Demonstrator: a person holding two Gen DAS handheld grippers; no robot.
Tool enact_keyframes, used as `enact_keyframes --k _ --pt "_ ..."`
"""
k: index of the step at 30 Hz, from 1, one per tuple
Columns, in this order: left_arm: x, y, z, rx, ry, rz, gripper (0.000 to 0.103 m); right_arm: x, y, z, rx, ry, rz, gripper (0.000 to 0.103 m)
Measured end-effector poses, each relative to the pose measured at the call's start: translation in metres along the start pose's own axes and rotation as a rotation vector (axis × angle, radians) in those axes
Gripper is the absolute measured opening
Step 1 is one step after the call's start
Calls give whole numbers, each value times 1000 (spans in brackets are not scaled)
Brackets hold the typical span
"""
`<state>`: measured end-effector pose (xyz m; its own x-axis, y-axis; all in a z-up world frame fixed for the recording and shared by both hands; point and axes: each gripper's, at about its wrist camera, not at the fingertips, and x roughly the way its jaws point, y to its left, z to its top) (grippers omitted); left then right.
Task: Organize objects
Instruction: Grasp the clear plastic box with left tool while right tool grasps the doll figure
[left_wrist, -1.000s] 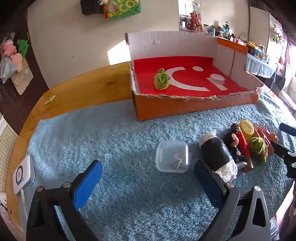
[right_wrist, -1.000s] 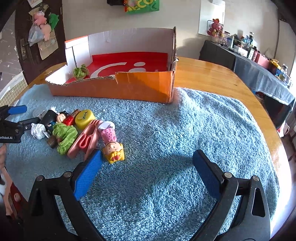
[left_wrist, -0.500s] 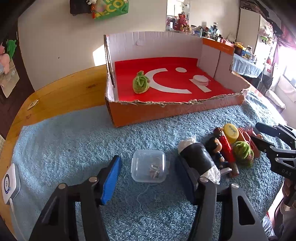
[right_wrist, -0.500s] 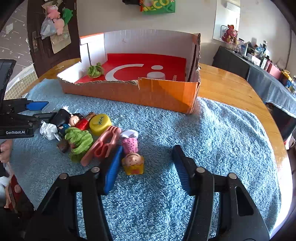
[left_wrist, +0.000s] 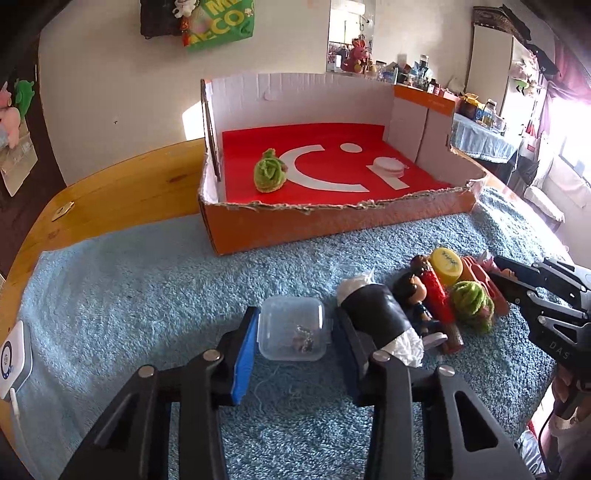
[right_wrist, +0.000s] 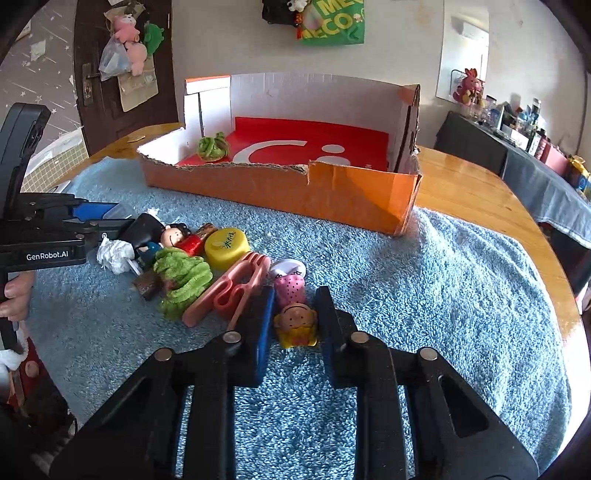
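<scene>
We are at the grasping step. Our left gripper (left_wrist: 291, 328) brackets the clear plastic box (left_wrist: 291, 328) at lower centre, fingers narrow; contact we cannot tell. Our right gripper (right_wrist: 293, 321) closes narrowly around the small doll figure (right_wrist: 295, 323). Next, we squeeze, lift, and carry both to the cardboard box (left_wrist: 332, 218) above.

Readable text, seen from my right tool. "GenRobot.AI" in white letters on the black body of my left gripper (right_wrist: 48, 236), off to my far left. "MECO", partly cut off, on the green bag (right_wrist: 332, 22) hanging on the wall straight ahead. Dark marks on the yellow cap (right_wrist: 226, 246) ahead-left cannot be read.
</scene>
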<state>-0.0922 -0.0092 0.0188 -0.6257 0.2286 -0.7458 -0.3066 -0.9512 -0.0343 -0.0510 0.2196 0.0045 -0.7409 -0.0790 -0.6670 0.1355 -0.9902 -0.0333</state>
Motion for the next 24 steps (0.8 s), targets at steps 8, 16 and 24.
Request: enact_keyframes --k 8,16,24 --pt "-20 -1 -1 -16 -61 -3 41 -18 -3 5 57 -61 28 21" --pt "-55 -2 10 -23 -151 -4 41 -46 3 25 34 -130 40 21" --pt "-66 -5 12 -19 -177 1 41 -55 5 33 36 -152 53 21"
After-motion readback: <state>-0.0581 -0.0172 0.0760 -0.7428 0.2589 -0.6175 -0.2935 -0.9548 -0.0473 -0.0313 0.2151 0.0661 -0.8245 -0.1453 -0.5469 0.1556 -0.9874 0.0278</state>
